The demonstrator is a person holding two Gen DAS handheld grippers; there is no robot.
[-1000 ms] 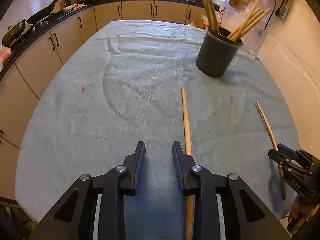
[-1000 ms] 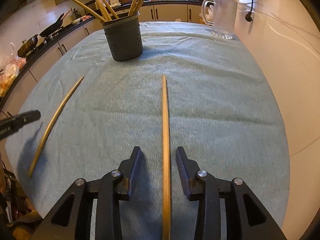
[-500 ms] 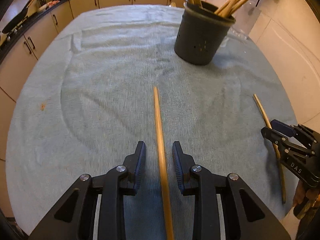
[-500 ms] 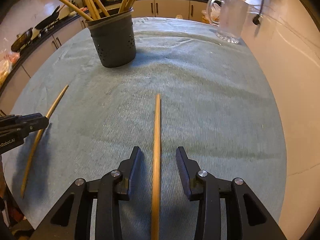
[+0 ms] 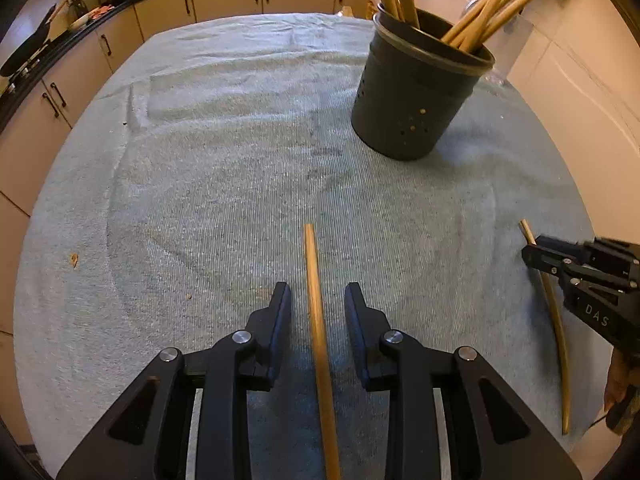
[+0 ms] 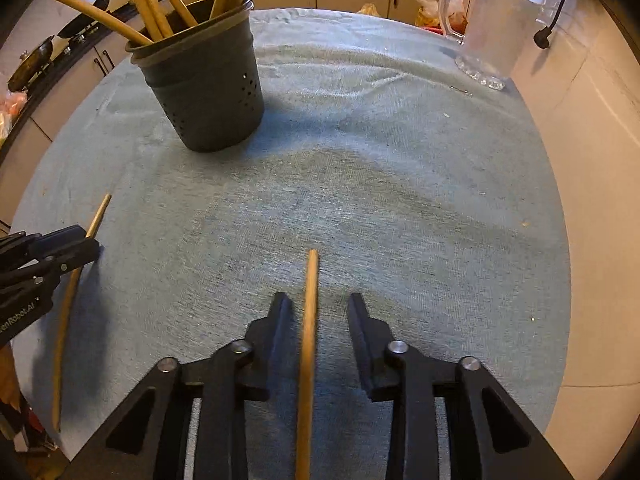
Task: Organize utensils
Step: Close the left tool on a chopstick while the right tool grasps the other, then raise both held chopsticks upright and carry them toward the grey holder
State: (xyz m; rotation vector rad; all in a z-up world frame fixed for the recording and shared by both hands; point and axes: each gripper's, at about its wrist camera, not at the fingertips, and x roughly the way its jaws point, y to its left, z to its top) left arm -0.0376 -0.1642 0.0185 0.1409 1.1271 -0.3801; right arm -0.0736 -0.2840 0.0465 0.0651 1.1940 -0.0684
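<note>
Two loose chopsticks left on the teal cloth [image 5: 224, 168], and each gripper is lined up on one. Left gripper [image 5: 317, 300] is wide open w/ nothing held; the left chopstick [image 5: 318, 340] lies on the cloth right btwn its fingers, long axis running straight ahead along them, tip pointing away. Same deal on the other side: right gripper [image 6: 316, 310] is open and empty, w/ the right chopstick [image 6: 307, 360] centred in the gap, not touching either finger afaict. Dark holder [image 5: 416, 92] w/ the rest of the sticks stands further ahead, btwn the two. Looks like closing is all that's needed imo, since both sticks lie lengthwise in the gap.
</note>
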